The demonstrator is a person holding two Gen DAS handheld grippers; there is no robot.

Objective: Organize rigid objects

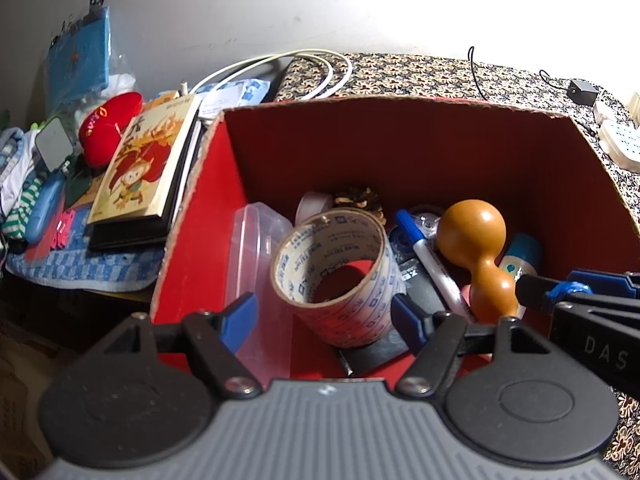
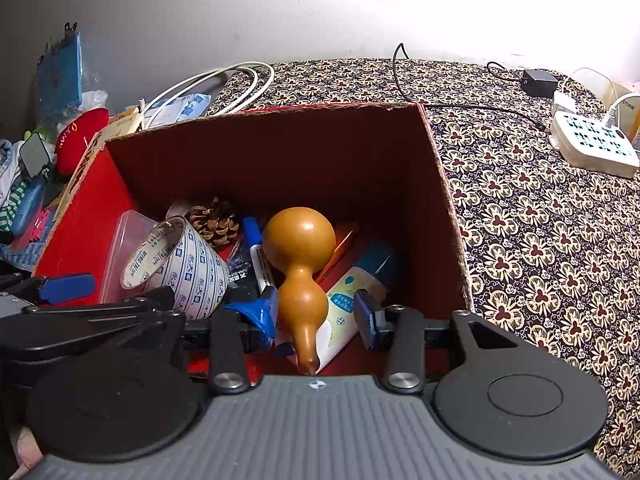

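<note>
Red box [image 2: 440, 240] walls hem gourd [image 2: 300, 264] (tape roll [image 2: 176, 268] beside)

Dim room, upper-right glare, fisheye-warped edges

one red cardboard box [image 2: 444, 208] sits on a patterned cloth. inside the box: one printed tape roll [image 1: 336, 272], one smaller white roll [image 1: 314, 205] behind it, one pine cone [image 2: 213, 220], one clear plastic container [image 1: 256, 240], one blue-capped marker [image 1: 430, 260], one tan gourd [image 2: 300, 264] and one blue-and-white tube [image 2: 352, 300]. left of the box: one illustrated book [image 1: 144, 164] and one red pouch [image 1: 108, 126]. right of the box: one white power strip [image 2: 592, 146].
</note>
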